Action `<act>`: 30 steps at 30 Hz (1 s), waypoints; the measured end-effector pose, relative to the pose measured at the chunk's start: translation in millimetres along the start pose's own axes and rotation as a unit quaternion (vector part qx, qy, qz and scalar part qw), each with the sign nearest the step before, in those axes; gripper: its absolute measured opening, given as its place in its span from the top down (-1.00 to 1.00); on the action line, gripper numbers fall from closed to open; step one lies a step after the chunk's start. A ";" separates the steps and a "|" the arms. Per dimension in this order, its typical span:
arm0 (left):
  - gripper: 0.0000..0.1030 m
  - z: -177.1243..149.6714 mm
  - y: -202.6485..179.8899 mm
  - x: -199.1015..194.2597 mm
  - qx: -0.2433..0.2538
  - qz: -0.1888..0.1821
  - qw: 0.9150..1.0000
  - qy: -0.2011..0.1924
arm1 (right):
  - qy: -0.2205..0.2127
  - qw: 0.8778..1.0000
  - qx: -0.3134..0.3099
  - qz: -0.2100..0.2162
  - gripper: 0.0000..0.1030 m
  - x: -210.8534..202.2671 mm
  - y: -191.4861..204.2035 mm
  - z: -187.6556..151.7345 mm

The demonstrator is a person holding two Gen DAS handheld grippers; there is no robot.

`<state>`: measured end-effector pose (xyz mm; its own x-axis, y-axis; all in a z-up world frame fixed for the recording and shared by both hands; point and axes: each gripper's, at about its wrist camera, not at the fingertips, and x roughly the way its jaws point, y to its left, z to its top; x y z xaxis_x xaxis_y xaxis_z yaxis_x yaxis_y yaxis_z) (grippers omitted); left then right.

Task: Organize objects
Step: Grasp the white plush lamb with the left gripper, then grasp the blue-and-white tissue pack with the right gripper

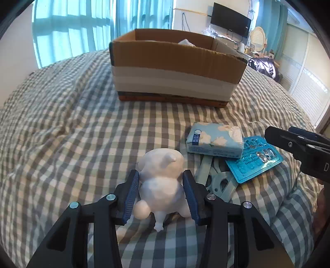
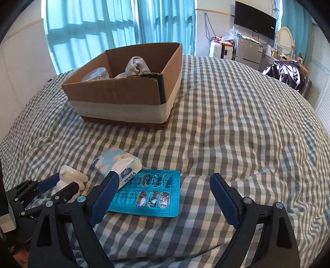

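The white figurine (image 1: 160,183) is being gripped by the left hand-held gripper (image 1: 162,198), whose blue pads (image 1: 131,195) are being pressed against both of its sides; it is being held low over the checked bed (image 1: 72,134), toward the near edge, though contact with the cover cannot be told. Beside it, toward the right, a tissue pack (image 1: 214,140) is lying on the bed, and a blue blister pack (image 1: 253,160) is being overlapped at one corner by that tissue pack. A pale green flat piece (image 1: 218,181) is being partly covered by both. A cardboard box (image 1: 177,68) is being carried farther back on the bed, well apart from these things; in the right wrist view a grey cloth (image 2: 136,67) and a clear container (image 2: 96,75) are being held inside it. The right hand-held gripper (image 2: 165,199) is being kept wide apart, with nothing between its fingers, just over the blister pack (image 2: 148,193). A television (image 2: 254,19) is being shown on the far wall.
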<state>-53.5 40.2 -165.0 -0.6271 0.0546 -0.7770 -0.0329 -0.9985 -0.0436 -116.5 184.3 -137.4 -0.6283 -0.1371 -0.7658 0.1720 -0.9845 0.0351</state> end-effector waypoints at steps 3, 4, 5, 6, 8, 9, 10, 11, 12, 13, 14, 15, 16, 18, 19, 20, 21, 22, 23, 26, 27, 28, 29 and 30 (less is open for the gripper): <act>0.14 1.7 13.3 -13.6 -0.029 0.035 0.999 -0.004 | -0.007 1.000 -0.003 0.000 -0.74 -4.8 1.9 0.2; 0.14 2.7 21.3 -19.3 -0.039 0.047 0.998 -0.007 | -0.010 1.000 -0.006 -0.003 -0.74 -7.0 3.4 0.2; 0.14 3.8 27.7 -24.0 -0.046 0.056 0.997 -0.013 | -0.014 1.000 -0.010 -0.004 -0.74 -8.9 5.3 0.4; 0.14 5.4 35.6 -28.8 -0.054 0.070 0.996 -0.022 | -0.017 1.000 -0.017 -0.004 -0.74 -10.3 8.6 0.8; 0.14 8.7 46.1 -31.2 -0.062 0.088 0.994 -0.027 | -0.015 0.999 -0.035 0.003 -0.74 -9.0 18.7 2.8; 0.14 9.3 49.8 -31.8 -0.064 0.099 0.993 -0.029 | -0.013 0.999 -0.042 0.007 -0.74 -6.9 23.4 4.0; 0.14 9.5 52.6 -32.5 -0.063 0.104 0.992 -0.030 | -0.008 0.999 -0.053 0.009 -0.74 -3.2 29.5 5.8; 0.14 9.0 53.2 -32.4 -0.062 0.109 0.992 -0.031 | -0.003 0.998 -0.066 -0.002 -0.74 2.2 36.8 7.3; 0.14 8.5 53.5 -32.3 -0.060 0.111 0.992 -0.032 | 0.005 0.996 -0.083 -0.020 -0.74 9.0 45.1 8.7; 0.14 8.0 53.4 -31.2 -0.056 0.110 0.992 -0.032 | 0.012 0.995 -0.099 -0.022 -0.74 16.1 53.3 10.3; 0.14 7.9 53.0 -29.7 -0.054 0.109 0.992 -0.031 | 0.018 0.994 -0.109 -0.014 -0.74 21.9 58.3 11.5; 0.14 7.6 53.1 -28.8 -0.053 0.107 0.992 -0.030 | 0.025 0.993 -0.116 -0.005 -0.74 28.9 63.6 13.6; 0.14 8.3 53.8 -28.1 -0.053 0.106 0.993 -0.028 | 0.030 0.992 -0.121 -0.003 -0.74 35.4 67.3 15.7; 0.14 7.9 55.2 -27.0 -0.053 0.109 0.992 -0.024 | 0.038 0.992 -0.123 -0.002 -0.74 50.1 71.9 20.7; 0.14 8.0 55.6 -25.9 -0.054 0.108 0.992 -0.023 | 0.047 0.991 -0.123 0.002 -0.74 59.0 73.4 21.8; 0.14 9.3 55.3 -24.7 -0.055 0.106 0.993 -0.023 | 0.055 0.991 -0.122 0.008 -0.73 66.0 73.8 21.6; 0.14 10.0 55.6 -24.5 -0.056 0.104 0.993 -0.024 | 0.064 0.991 -0.118 0.019 -0.73 72.6 73.2 20.6; 0.14 10.5 55.7 -23.9 -0.056 0.104 0.993 -0.025 | 0.072 0.990 -0.114 0.028 -0.73 76.7 71.9 19.0; 0.14 11.0 56.3 -23.3 -0.057 0.105 0.993 -0.025 | 0.075 0.991 -0.109 0.035 -0.73 78.4 70.1 17.7; 0.14 10.3 56.1 -19.3 -0.057 0.104 0.993 -0.020 | 0.078 0.991 -0.096 0.054 -0.53 77.4 65.1 15.2; 0.14 9.5 56.0 -17.8 -0.057 0.103 0.993 -0.018 | 0.077 0.990 -0.093 0.068 -0.30 75.9 64.9 13.9; 0.14 9.1 56.0 -16.8 -0.055 0.103 0.993 -0.017 | 0.073 0.990 -0.094 0.073 -0.27 73.7 65.5 12.6; 0.14 9.1 55.8 -16.9 -0.054 0.105 0.993 -0.017 | 0.066 0.991 -0.099 0.065 -0.22 70.0 66.8 11.1; 0.14 9.3 56.1 -18.0 -0.054 0.106 0.993 -0.020 | 0.056 0.991 -0.103 0.058 -0.10 64.9 67.9 9.5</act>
<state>-51.4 -16.8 -147.6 -0.6411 -0.1586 -0.7509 0.1853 -0.9815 0.0491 -152.8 107.5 -178.6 -0.5097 -0.2239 -0.8307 0.3969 -0.9178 0.0038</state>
